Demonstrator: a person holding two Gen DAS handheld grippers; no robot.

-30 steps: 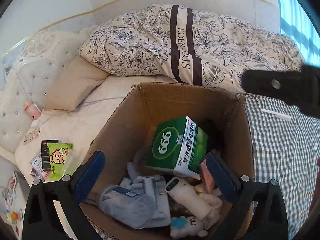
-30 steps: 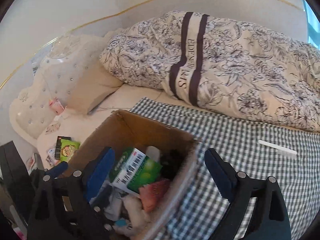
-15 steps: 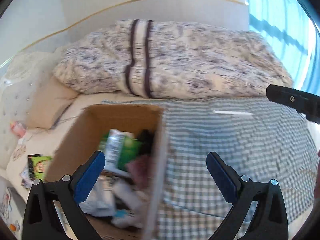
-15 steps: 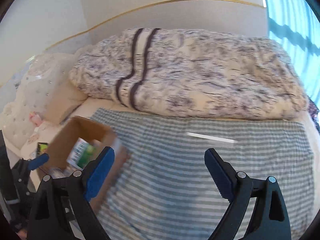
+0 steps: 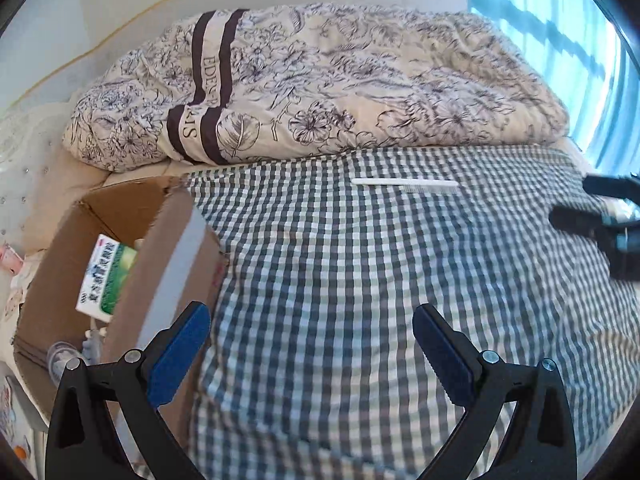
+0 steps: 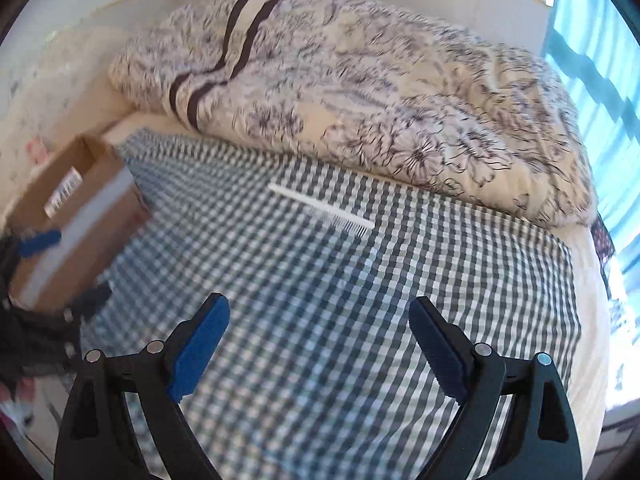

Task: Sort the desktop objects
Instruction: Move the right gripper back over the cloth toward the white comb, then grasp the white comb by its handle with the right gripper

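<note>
On the green-and-white checked cloth [image 5: 360, 280] spread over the bed I count one white plastic comb [image 5: 404, 183], lying flat by itself near the cloth's far edge, just short of the floral quilt [image 5: 340, 80] with its two dark stripes. To the comb's left, well apart from it, stands one open brown cardboard box [image 5: 176, 248] at the cloth's left edge.

My left hand-held gripper [image 5: 312, 344] has its two blue-padded fingers spread wide over bare cloth, holding nothing. My right hand-held gripper [image 6: 320, 340] is likewise spread wide and empty above the cloth, the comb [image 6: 320, 208] ahead of it and out of its reach.

The left wrist view alone looks into the box, where I see one green-and-white carton [image 5: 106, 276] and some pale items below it that I cannot tell apart; it also catches dark parts of the other tool at its right edge. The right wrist view shows only the box's [image 6: 76, 216] outer wall, blurred, with one blue pad [image 6: 38, 242] of the left tool in front of it.
</note>
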